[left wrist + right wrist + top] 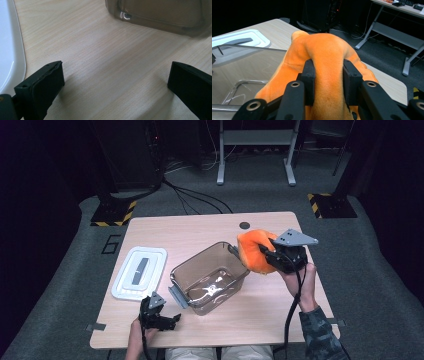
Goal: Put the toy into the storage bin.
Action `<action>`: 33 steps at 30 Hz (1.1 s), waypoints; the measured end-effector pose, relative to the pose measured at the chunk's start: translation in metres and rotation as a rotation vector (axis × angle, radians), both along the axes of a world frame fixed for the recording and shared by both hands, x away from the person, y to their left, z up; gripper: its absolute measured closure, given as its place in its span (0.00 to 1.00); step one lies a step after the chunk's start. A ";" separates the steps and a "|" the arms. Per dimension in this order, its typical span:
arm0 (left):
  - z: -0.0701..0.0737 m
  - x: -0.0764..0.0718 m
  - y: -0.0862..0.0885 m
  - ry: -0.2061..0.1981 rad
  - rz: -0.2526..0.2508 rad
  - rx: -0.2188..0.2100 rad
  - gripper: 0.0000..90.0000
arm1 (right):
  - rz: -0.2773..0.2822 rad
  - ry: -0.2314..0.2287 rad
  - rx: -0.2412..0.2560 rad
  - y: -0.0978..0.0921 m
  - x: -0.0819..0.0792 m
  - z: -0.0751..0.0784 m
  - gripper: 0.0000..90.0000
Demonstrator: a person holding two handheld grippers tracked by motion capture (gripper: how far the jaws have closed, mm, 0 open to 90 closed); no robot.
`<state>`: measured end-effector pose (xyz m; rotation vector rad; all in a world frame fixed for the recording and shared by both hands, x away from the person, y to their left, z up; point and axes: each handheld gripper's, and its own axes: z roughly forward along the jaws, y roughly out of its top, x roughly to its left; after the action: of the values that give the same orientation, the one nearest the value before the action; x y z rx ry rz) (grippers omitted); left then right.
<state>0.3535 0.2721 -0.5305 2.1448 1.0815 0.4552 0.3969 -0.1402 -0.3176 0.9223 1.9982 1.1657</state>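
Note:
My right gripper (263, 254) is shut on an orange plush toy (253, 251), held in the air beside the right rim of a clear plastic bin (210, 278). In the right gripper view the black jaws pinch the orange plush toy (322, 57) in its middle, and the bin (244, 67) lies below to the left. My left gripper (172, 321) rests low near the table's front edge, open, with bare wood between its jaws (115, 85). The bin's near corner (160, 15) shows ahead of the left gripper.
A white lid (139, 272) with a grey handle lies flat left of the bin, and its edge (10, 50) shows at the left of the left gripper view. The wooden table (200, 227) has a dark round hole (244, 225) at the back. Cables and desk legs stand on the floor beyond.

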 end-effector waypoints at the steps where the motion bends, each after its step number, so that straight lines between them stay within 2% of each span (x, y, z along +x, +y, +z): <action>1: 0.000 0.000 0.000 -0.006 0.004 -0.002 0.01 | 0.004 -0.002 -0.001 0.001 0.000 0.001 0.75; 17: 0.000 0.000 0.000 0.001 -0.001 0.000 0.01 | 0.055 -0.002 -0.028 0.023 0.003 0.006 0.75; 33: 0.000 0.000 0.000 0.001 0.000 0.000 0.01 | 0.097 0.013 -0.047 0.044 0.009 0.003 0.75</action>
<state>0.3534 0.2722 -0.5304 2.1458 1.0816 0.4545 0.4061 -0.0964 -0.3143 0.8202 2.0916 1.1627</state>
